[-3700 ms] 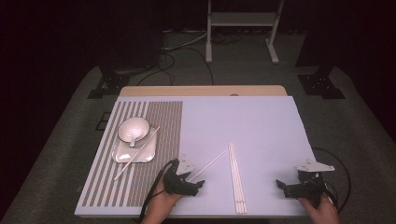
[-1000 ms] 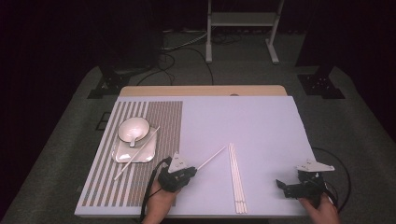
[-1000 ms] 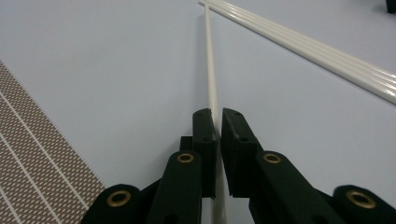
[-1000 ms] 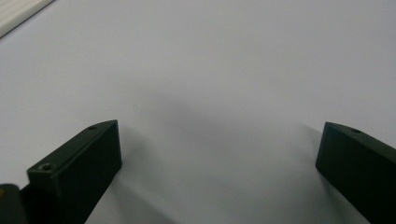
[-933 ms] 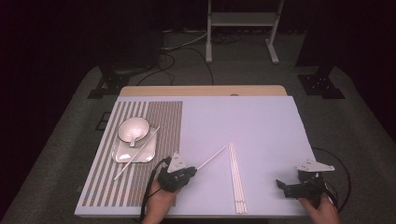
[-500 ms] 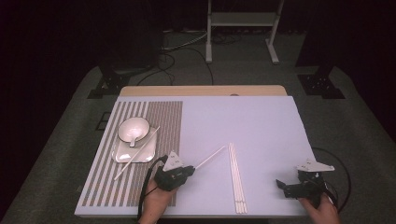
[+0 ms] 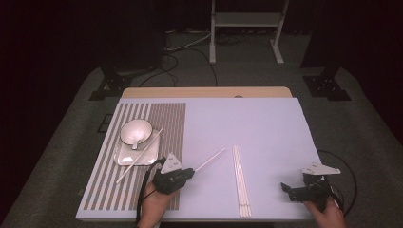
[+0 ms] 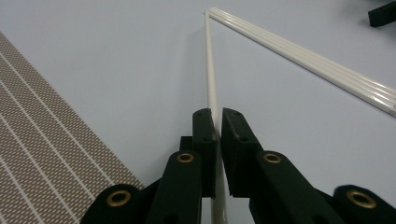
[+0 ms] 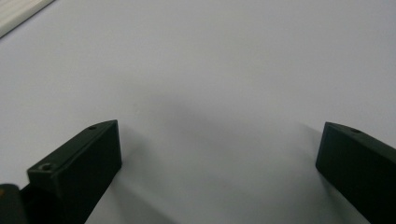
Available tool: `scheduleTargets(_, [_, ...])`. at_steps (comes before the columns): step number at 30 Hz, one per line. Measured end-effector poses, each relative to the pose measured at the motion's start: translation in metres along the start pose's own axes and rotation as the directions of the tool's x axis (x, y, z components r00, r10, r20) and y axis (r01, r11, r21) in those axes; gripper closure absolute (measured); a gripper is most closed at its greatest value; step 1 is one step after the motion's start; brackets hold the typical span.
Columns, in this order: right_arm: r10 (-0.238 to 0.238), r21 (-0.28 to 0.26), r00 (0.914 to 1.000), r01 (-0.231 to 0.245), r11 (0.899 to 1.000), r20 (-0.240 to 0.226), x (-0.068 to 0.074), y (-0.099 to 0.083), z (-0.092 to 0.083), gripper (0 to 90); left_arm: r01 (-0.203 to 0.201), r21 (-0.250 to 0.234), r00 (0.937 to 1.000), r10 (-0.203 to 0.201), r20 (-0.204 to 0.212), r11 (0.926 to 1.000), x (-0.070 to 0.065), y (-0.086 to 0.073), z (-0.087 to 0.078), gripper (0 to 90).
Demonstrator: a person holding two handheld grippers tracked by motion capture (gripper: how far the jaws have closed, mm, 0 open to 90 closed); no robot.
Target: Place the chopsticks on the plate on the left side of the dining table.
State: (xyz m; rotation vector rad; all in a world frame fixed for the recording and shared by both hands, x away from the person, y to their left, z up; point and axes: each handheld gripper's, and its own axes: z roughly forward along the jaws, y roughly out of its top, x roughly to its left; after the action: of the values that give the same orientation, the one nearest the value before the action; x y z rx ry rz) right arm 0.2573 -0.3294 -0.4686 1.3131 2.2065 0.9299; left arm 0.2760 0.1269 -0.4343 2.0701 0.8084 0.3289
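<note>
My left gripper (image 7: 190,172) is near the table's front, at the right edge of the striped mat (image 7: 157,118). Its jaws are shut on one white chopstick (image 7: 211,159), which runs away to the right toward a row of several white chopsticks (image 7: 240,180). In the left gripper view the gripper (image 8: 218,126) pinches the held chopstick (image 8: 208,70), whose far tip almost meets the end of the chopstick row (image 8: 303,56). My right gripper (image 7: 287,190) rests at the front right, open. Its jaws (image 9: 219,130) stand wide over bare table.
On the striped mat a white bowl (image 7: 135,130) with a spoon sits on a pale tray (image 7: 145,156). Another chopstick (image 7: 126,175) lies slanted across that tray. A wooden strip (image 7: 204,92) borders the table's far edge.
The left gripper has drifted a little to the left toward the striped mat, carrying the chopstick with it. The right gripper has kept still.
</note>
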Motion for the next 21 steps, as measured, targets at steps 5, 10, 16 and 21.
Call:
scheduleTargets(5, [0.001, 0.000, 1.0000, -0.001, 1.000, 0.000, 0.000, 0.000, 0.000, 0.0, 0.009, -0.001, 0.9999, -0.009, -0.010, 1.0000, 0.004, -0.002, -0.006, 84.6])
scheduleTargets(10, [0.000, 0.000, 1.0000, 0.000, 1.000, 0.000, 0.000, 0.000, 0.000, 0.0, 0.005, -0.002, 0.9996, -0.006, -0.027, 1.0000, 0.006, -0.003, -0.012, 84.6])
scheduleTargets(16, [0.000, 0.000, 1.0000, 0.000, 1.000, 0.000, 0.000, 0.000, 0.000, 0.0, 0.013, -0.001, 0.9986, -0.013, -0.052, 0.9999, 0.008, -0.008, -0.021, 84.6])
scheduleTargets(21, [0.001, 0.000, 1.0000, -0.001, 1.000, 0.000, 0.000, 0.000, 0.000, 0.0, 0.033, -0.013, 0.9970, -0.034, -0.070, 0.9994, 0.014, -0.011, -0.031, 84.6])
